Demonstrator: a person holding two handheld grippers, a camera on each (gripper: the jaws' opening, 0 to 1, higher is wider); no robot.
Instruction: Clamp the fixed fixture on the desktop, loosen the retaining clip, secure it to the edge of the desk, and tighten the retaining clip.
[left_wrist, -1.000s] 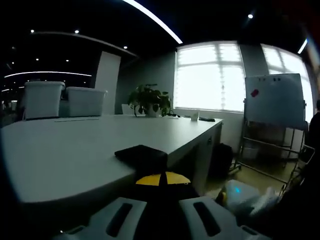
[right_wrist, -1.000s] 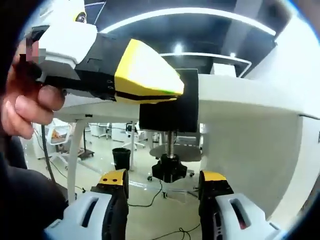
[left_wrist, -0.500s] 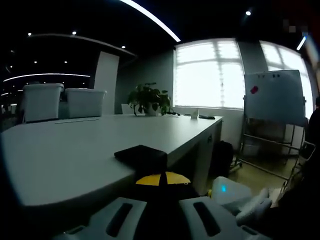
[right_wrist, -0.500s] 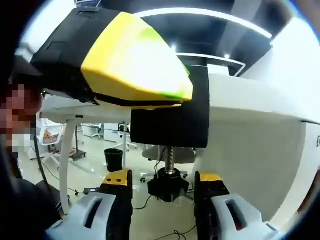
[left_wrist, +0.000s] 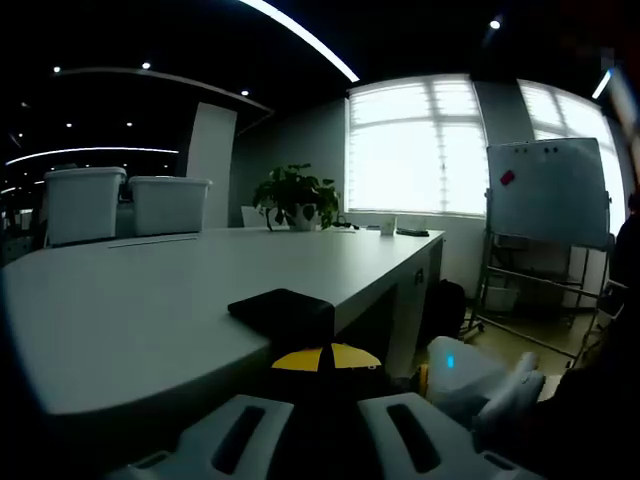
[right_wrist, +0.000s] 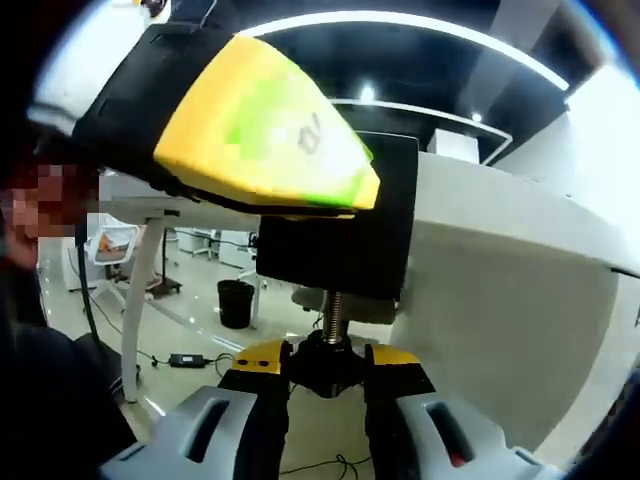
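My right gripper (right_wrist: 327, 370) has its jaws nipped on the screw knob (right_wrist: 327, 362) under the desk (right_wrist: 500, 290); its threaded axis runs straight up. My left gripper (right_wrist: 260, 135) clasps the fixture (right_wrist: 345, 235) (seated at the edge).

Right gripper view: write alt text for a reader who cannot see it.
The right gripper has its jaws closed on the black screw knob under a black clamp on the white desk's edge. The left gripper holds the clamp from above.
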